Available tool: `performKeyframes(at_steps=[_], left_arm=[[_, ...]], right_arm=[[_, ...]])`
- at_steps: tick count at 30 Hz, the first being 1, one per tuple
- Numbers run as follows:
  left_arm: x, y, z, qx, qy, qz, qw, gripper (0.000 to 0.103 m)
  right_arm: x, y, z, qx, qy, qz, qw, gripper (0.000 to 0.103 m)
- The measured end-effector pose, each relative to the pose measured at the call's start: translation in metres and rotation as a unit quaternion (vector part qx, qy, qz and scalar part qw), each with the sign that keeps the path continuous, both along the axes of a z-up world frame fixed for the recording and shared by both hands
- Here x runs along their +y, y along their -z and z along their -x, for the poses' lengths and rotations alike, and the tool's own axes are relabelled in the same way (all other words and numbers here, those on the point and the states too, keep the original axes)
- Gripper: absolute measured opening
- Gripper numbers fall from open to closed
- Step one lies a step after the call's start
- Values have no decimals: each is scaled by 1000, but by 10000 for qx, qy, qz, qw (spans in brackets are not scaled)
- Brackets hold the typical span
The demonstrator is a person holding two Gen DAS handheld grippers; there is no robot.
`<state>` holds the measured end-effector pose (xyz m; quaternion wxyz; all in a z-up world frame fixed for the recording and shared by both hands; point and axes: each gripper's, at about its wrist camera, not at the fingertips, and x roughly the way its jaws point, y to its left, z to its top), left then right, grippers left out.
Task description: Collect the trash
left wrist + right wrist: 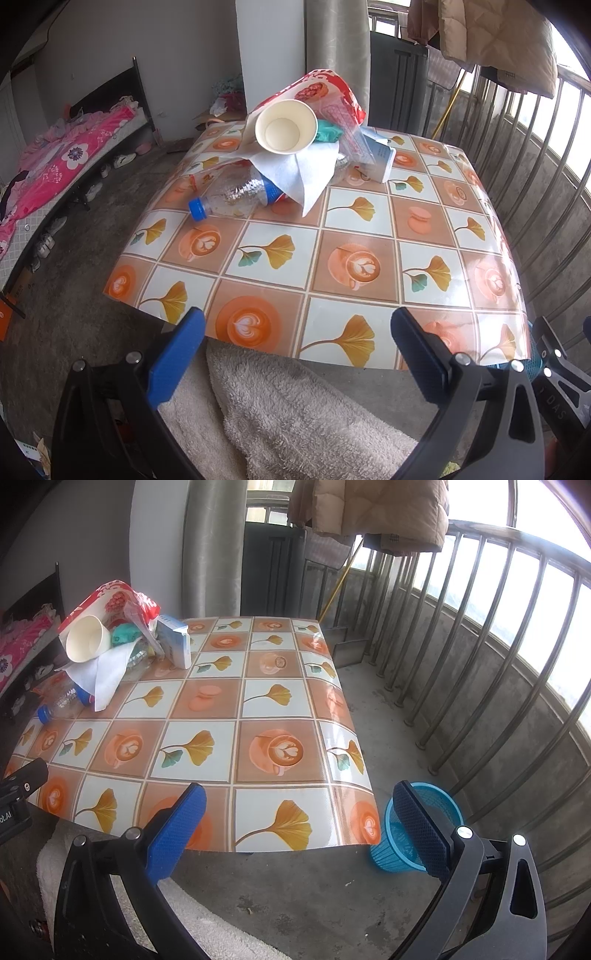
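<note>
A trash pile sits at the far left of the patterned table: a paper cup on its side, a white tissue, a clear plastic bottle with a blue cap, a red and white bag, a white and blue carton. The pile also shows in the right wrist view: cup, carton, bottle. A blue mesh bin stands on the floor by the table's near right corner. My left gripper and right gripper are open and empty, in front of the table's near edge.
A beige towel lies below the grippers. A metal railing runs along the right with hanging laundry. A bed with a pink cover stands at the left, with shoes under it. The floor is bare concrete.
</note>
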<state>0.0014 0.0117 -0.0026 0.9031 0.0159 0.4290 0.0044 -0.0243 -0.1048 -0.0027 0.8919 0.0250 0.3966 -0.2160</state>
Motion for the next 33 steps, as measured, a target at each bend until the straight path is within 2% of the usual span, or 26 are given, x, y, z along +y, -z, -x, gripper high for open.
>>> performKeyframes(at_steps=[33], left_arm=[[0, 0, 0, -1, -1, -11, 10000, 98]], right_arm=[[-1, 1, 0, -6, 7, -11, 10000, 97]])
